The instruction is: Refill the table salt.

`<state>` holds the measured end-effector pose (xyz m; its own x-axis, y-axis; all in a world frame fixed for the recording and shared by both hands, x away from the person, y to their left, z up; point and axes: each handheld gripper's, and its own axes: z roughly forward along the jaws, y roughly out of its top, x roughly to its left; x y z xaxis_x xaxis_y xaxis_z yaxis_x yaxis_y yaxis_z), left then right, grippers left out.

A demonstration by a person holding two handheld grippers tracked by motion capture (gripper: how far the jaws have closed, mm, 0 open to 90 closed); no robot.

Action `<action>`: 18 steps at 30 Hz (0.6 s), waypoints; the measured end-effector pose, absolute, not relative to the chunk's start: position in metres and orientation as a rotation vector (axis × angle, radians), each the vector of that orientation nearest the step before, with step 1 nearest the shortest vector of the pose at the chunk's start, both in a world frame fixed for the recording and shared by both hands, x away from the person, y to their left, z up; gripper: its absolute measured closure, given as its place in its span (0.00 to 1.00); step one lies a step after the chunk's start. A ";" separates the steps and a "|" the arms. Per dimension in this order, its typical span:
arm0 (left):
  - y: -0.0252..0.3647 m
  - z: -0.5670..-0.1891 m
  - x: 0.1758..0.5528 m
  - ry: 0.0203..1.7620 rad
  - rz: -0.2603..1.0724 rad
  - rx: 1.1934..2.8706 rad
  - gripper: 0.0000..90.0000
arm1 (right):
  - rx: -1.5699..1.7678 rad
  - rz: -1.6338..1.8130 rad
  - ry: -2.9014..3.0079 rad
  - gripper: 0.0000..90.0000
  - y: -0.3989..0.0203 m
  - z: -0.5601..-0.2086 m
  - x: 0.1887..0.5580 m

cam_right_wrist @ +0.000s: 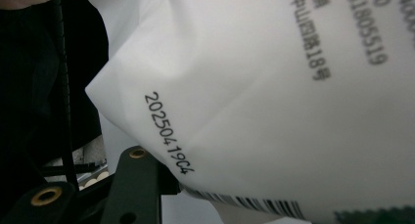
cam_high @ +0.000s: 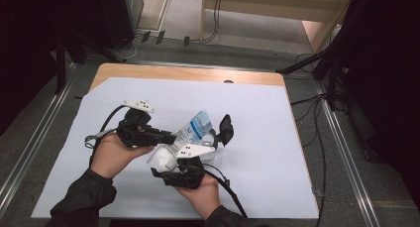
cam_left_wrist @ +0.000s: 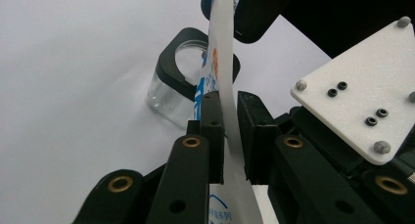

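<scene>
White sheeting covers the table (cam_high: 257,138) in front of you, with dark floor and cables around it. At the left, your left gripper (cam_high: 171,137) pinches the edge of a white-and-blue plastic pouch (cam_high: 190,133); its jaws sit close on the thin film. A clear jar with a black rim (cam_left_wrist: 183,84) stands just beyond the pouch. Nearer and to the right, your right gripper (cam_high: 184,171) holds the pouch's lower white end, jaws partly spread around it.
</scene>
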<state>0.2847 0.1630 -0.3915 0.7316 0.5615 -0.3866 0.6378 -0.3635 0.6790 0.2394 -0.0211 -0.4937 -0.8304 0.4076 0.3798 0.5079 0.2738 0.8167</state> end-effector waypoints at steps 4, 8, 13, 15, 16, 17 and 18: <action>0.162 -0.392 0.284 0.926 -0.098 2.076 0.97 | -0.866 -1.592 -2.458 0.62 -0.019 -0.495 0.239; 0.161 -0.392 0.284 0.939 -0.090 2.090 0.98 | -0.851 -1.573 -2.498 0.60 -0.017 -0.496 0.239; 0.161 -0.392 0.284 0.947 -0.090 2.087 0.99 | -0.843 -1.565 -2.511 0.59 -0.015 -0.496 0.239; 0.160 -0.391 0.284 0.947 -0.090 2.089 0.99 | -0.859 -1.565 -2.497 0.63 -0.015 -0.495 0.240; 0.159 -0.390 0.285 0.945 -0.083 2.092 0.99 | -0.867 -1.562 -2.496 0.63 -0.016 -0.495 0.241; 0.158 -0.389 0.285 0.948 -0.083 2.093 0.99 | -0.871 -1.569 -2.480 0.64 -0.016 -0.495 0.241; 0.156 -0.387 0.286 0.949 -0.085 2.098 0.98 | -0.880 -1.576 -2.458 0.63 -0.017 -0.493 0.241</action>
